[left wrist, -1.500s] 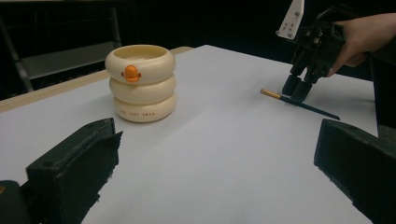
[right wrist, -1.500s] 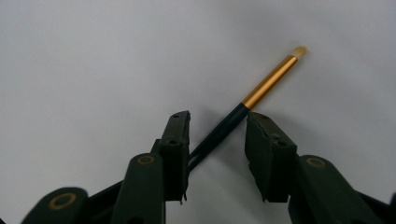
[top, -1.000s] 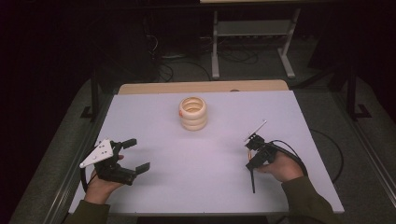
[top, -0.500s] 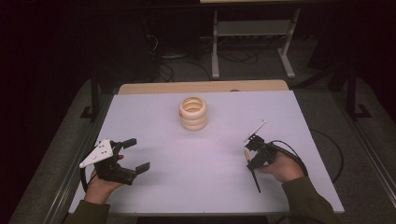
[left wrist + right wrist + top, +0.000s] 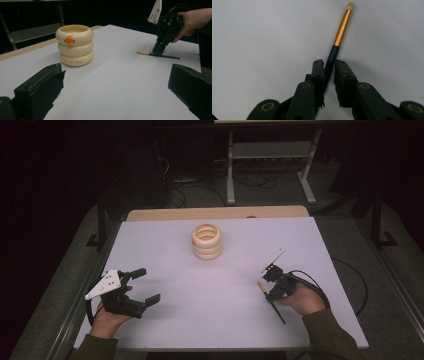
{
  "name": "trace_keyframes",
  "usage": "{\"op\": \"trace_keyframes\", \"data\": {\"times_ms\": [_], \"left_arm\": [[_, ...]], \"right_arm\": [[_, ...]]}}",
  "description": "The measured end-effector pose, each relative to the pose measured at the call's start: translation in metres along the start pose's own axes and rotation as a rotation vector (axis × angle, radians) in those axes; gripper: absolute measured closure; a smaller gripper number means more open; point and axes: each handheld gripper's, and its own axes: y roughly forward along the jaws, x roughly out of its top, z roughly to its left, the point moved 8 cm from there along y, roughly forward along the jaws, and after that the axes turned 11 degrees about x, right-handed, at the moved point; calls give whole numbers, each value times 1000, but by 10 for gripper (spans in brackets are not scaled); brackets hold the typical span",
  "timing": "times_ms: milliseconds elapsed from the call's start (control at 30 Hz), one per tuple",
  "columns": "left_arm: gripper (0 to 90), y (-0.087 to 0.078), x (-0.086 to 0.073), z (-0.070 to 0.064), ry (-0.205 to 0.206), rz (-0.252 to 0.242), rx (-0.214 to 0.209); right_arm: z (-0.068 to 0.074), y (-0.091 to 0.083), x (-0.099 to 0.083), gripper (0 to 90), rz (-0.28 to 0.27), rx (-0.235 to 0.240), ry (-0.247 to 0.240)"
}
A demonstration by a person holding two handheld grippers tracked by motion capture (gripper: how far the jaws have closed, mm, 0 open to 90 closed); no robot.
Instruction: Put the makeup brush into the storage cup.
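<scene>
right gripper (image 5: 329,68) pinches the brush (image 5: 340,30) low on its dark handle near the table's (image 5: 200,320) right edge; left gripper (image 5: 142,287) spread; thin handle may pivot or slip

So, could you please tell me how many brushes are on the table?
1. The brush lies at the table's right side, between the right gripper's jaws. None shows inside the holder, though its interior is partly hidden.

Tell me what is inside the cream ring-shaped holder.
The holder looks hollow and open at the top; only its pale inner wall shows in the high view. Its bottom is hidden by the rim, so I cannot tell whether it holds anything.
</scene>
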Motion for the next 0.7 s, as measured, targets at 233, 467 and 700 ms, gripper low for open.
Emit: {"op": "trace_keyframes", "data": {"times_ms": [233, 467, 700], "left_arm": [[0, 1, 0, -1, -4, 2, -2], [0, 1, 0, -1, -3, 2, -3], [0, 1, -1, 0, -3, 2, -1]], "right_arm": [[0, 2, 0, 791, 19, -12, -8], [-1, 3, 0, 797, 36, -26, -24], [0, 4, 1, 798, 47, -33, -41]]}}
